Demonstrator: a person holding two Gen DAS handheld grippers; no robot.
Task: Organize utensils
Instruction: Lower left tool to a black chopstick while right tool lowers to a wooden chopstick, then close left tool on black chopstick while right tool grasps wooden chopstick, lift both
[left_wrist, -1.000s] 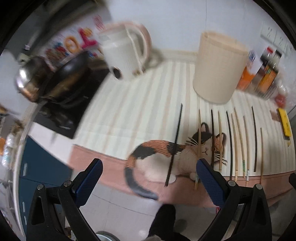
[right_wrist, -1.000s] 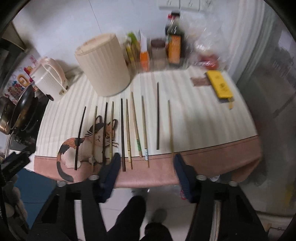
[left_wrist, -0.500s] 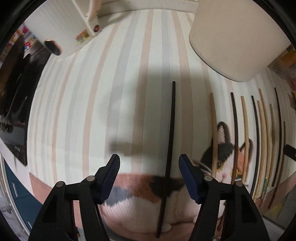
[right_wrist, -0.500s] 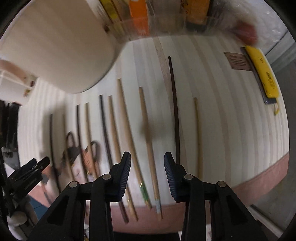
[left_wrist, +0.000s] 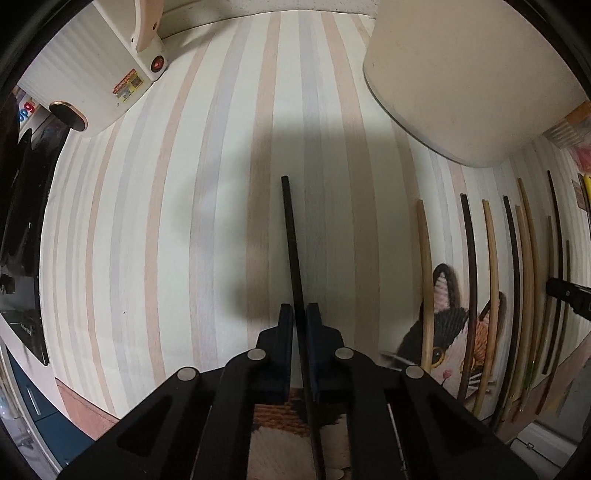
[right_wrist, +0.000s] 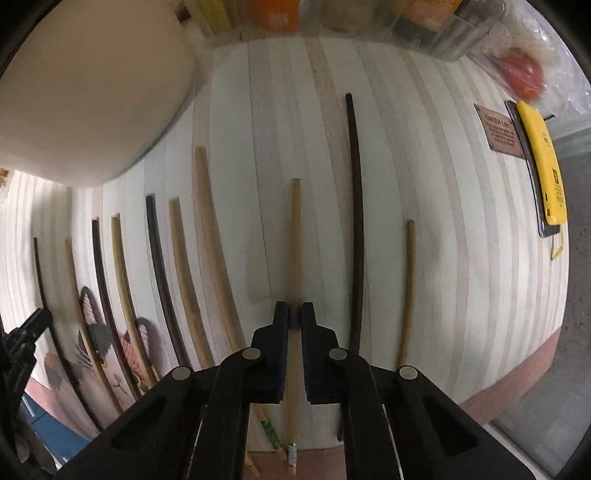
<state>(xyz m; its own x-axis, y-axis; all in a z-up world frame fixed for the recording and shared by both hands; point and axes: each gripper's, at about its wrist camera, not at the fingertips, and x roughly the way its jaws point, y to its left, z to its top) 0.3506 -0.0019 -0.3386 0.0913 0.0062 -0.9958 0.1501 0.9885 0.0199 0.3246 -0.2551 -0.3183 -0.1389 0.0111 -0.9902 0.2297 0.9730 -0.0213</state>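
My left gripper (left_wrist: 300, 314) has just clamped onto the black chopstick (left_wrist: 291, 243), near its lower third; my right gripper (right_wrist: 294, 314) has just closed on a pale wooden chopstick (right_wrist: 294, 240). Both look light, stiff, slick and prone to pivoting. Striped tablecloth (left_wrist: 147, 221); cream canister (left_wrist: 472, 74) at 1 o'clock.

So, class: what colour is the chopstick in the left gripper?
Black chopstick, clearest in the left wrist view.
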